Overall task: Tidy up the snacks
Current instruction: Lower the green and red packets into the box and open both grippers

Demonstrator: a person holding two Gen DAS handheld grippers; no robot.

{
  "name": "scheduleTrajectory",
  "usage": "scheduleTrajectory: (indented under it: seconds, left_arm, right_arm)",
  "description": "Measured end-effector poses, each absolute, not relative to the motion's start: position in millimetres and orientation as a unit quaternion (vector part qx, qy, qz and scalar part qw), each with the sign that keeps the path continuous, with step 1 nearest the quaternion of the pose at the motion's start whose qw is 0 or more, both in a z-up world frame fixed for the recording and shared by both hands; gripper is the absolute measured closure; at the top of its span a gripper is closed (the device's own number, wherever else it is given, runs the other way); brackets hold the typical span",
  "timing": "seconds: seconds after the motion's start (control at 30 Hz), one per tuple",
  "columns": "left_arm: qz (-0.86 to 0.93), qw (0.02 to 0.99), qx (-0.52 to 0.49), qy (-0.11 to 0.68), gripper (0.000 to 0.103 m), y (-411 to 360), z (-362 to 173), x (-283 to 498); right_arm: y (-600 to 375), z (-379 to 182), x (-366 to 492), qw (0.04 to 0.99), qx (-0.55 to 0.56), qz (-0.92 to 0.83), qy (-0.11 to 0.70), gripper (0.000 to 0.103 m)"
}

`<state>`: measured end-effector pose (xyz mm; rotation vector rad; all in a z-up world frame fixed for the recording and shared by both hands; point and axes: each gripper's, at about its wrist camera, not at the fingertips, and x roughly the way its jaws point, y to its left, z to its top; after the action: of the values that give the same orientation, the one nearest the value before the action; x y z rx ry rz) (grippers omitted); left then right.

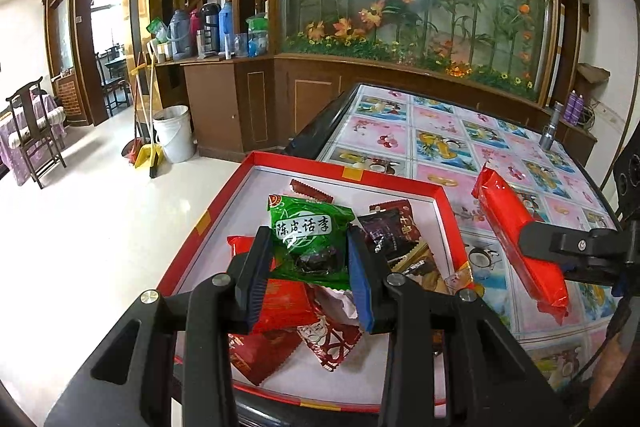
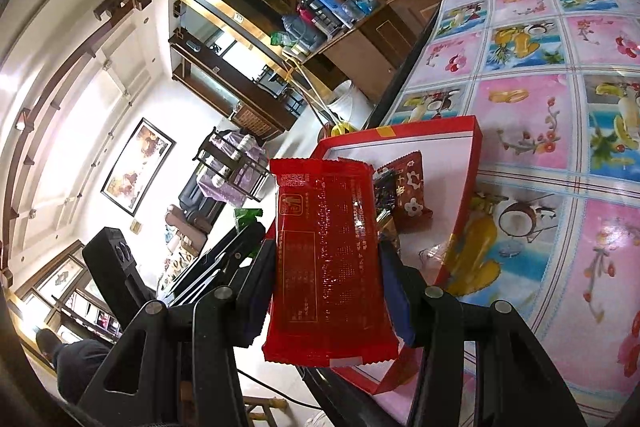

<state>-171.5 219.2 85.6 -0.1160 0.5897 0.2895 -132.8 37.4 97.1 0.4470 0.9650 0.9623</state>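
We see the left claw clamped on a green snack packet above the red tray; the right claw grips a long red packet near the tray's right side, over the surface.

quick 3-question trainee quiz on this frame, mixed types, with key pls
1. True or false: the left gripper is shut on the green snack packet.
2. What does the right gripper hold? A) a purple bottle B) the long red snack packet C) nothing
3. Fill in: the loose snacks already sorted lie in the ____ box on the table.

Key: 1 true; 2 B; 3 red
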Motion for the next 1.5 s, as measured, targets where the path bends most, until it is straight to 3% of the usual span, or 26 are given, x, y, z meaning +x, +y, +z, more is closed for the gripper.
scheduleTrajectory:
  seconds: [1.5]
  left_arm:
    - [0.137, 0.938, -0.051, 0.315, 0.069, 223.0, 69.9, -162.6]
  right_arm:
    - [56.2, 84.7, -129.2, 0.740, 0.199, 0.448, 0.460, 0.053]
